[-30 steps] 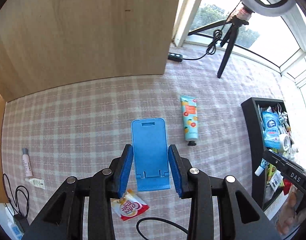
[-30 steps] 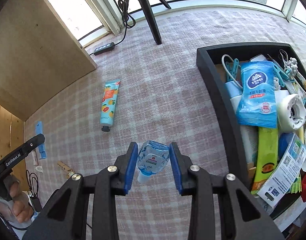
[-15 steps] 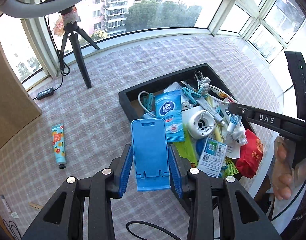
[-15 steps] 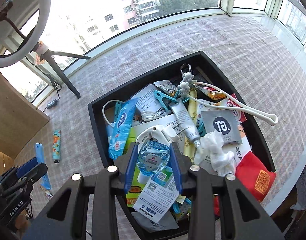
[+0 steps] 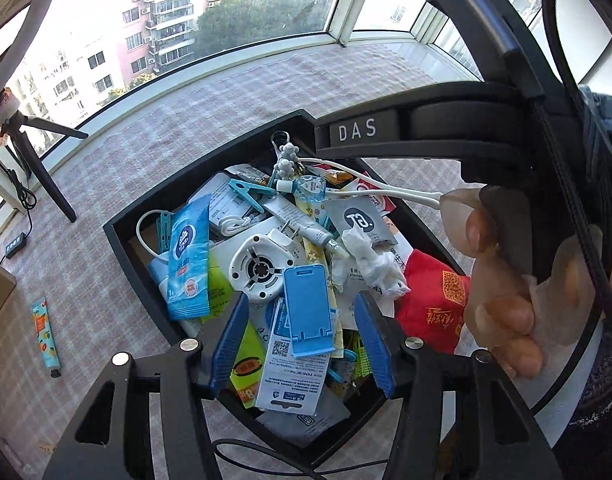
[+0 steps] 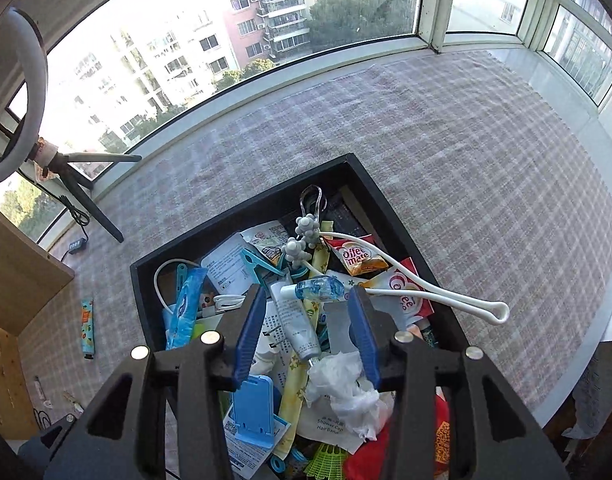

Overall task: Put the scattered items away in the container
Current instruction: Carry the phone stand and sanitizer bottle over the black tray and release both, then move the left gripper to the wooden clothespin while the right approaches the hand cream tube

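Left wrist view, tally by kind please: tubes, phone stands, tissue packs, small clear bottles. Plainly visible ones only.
Tubes: 2, a white tube in the box and a printed tube on the cloth
phone stand: 1, in the box
tissue pack: 1, in the box
small clear bottle: 1, in the box
Total: 5

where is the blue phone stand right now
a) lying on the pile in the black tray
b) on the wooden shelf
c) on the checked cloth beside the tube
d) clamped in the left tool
a: the phone stand lies on the clutter in the black tray, clear of the opening left tool.
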Tool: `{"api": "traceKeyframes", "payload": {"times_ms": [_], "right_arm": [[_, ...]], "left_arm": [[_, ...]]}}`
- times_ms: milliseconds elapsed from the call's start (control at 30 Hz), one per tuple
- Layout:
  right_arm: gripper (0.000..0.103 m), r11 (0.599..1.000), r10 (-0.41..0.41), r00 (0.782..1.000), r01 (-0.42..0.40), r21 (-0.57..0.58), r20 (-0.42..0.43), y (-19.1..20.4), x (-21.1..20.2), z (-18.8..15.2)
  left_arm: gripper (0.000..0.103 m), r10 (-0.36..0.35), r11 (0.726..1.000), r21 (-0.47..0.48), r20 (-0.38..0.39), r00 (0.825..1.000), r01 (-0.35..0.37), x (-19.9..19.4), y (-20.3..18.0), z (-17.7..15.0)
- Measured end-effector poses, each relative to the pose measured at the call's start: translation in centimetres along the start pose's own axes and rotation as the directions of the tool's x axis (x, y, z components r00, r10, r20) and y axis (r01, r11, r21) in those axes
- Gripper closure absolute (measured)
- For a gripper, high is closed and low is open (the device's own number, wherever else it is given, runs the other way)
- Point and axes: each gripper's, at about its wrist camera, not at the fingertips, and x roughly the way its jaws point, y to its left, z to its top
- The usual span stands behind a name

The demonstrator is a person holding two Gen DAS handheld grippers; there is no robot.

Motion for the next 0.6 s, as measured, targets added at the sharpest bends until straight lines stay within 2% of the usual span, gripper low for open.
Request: {"api": "traceKeyframes", "payload": {"times_ms": [167,367,500,600], "right_arm": [[0.056,1.000,0.010,1.000,-0.009,-0.030,0.015,1.2,-0.1,-0.7],[0.056,0.995,0.023,0.999,-0.020,-0.096,0.032,4.3,0.0,-2.2],[0.056,0.988,0.042,0.999,-0.039,-0.149,0.014,7.5,0.2,-3.5],[0.056,0.976,0.056,0.998,-0.056,-0.211,-0.002,10.5,0.4,-4.6]], "left_arm": [[0.051,0.043,0.998,-0.042,0.006,0.999,-0.042,-0.6,2.3,-1.0],[0.051,0.115,0.984,-0.136,-0.002,0.993,-0.115,-2.2,7.5,-3.7],[0.051,0.175,0.961,-0.215,-0.023,0.984,-0.176,-3.5,12.2,-6.5],[0.051,0.226,0.927,-0.297,-0.049,0.973,-0.230,-4.6,16.4,-8.7]]}}
